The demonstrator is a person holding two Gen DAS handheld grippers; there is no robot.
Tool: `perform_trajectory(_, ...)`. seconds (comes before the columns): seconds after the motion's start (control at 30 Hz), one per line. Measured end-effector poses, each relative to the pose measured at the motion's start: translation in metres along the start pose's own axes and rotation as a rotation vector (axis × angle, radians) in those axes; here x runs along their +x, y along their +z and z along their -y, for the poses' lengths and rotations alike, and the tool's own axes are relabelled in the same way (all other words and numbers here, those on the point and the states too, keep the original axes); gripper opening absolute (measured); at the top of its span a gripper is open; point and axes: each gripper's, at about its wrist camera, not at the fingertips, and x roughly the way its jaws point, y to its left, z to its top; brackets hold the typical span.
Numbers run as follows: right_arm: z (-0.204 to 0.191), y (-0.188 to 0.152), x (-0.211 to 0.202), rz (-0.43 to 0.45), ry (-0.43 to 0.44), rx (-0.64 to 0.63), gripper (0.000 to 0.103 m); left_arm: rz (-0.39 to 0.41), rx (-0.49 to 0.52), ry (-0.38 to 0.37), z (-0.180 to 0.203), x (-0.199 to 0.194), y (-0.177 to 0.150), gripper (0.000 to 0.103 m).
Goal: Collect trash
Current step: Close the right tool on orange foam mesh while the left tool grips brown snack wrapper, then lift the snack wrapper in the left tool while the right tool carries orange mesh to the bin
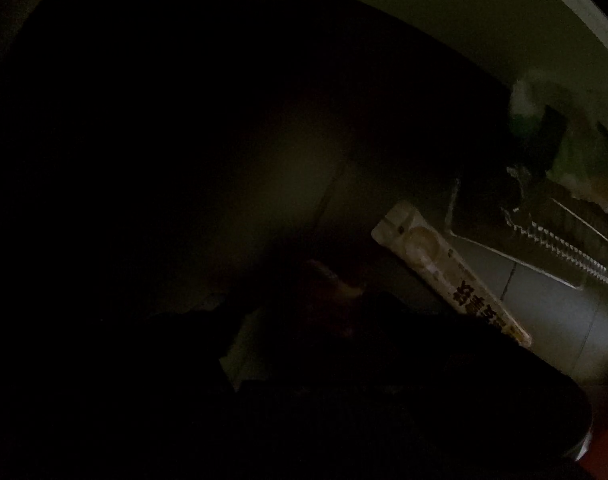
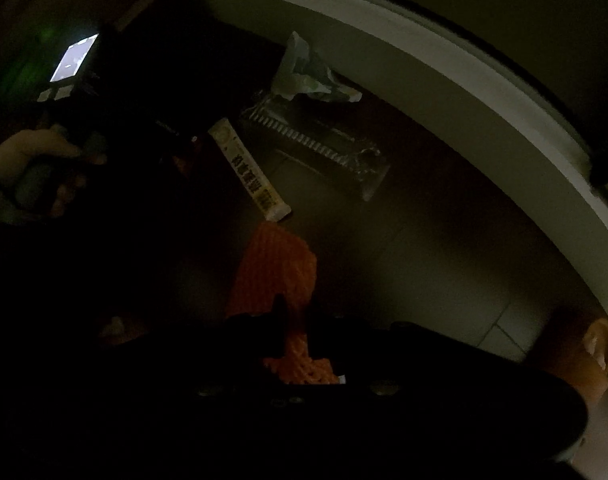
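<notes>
A: The trash first. Where does it lie?

B: Three pieces are on the dim tiled floor (image 2: 443,240) near a pale curved skirting (image 2: 423,64): a long cream sachet with dark printed characters (image 2: 250,170), a clear ridged plastic tray (image 2: 315,144) just beside it, and a crumpled white-and-green wrapper (image 2: 309,74) touching the tray's far end. None looks collected yet

A: And the orange thing?

B: An orange foam mesh sleeve (image 2: 280,272) is pinched in the right hand-held gripper (image 2: 296,336), its jaws nearly together on it, so one piece is picked up

A: The left hand-held gripper (image 2: 180,140)?

B: It hangs over the sachet's near end, gripped by a person's hand (image 2: 36,168). Its own view is too dark, so I cannot tell how wide it stands or whether it has anything. I'd judge the job is early, with most pieces left
</notes>
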Motion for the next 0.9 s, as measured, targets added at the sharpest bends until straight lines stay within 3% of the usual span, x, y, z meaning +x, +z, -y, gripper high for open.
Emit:
perform_trajectory(0.13,0.000,0.001,0.002,-0.004,-0.001,-0.001,0.008,0.020,0.016,-0.007,0.001,-0.004,-0.001,0.035)
perform_trajectory(0.3,-0.001,0.001,-0.001,0.004,-0.007,-0.003,0.008,0.049,0.030,-0.009,0.004,-0.011,-0.001,0.032)
perform_trajectory(0.47,-0.004,0.008,-0.023,0.052,-0.016,0.006,0.008,0.088,0.026,-0.008,0.004,-0.049,-0.009,0.032)
perform_trajectory(0.73,-0.031,0.023,-0.117,0.183,-0.012,-0.008,0.008,0.178,0.008,-0.058,-0.017,-0.176,-0.034,0.032)
perform_trajectory(0.9,-0.056,0.033,-0.198,0.290,-0.009,-0.025,0.008,0.293,-0.012,-0.104,-0.017,-0.281,-0.053,0.032)
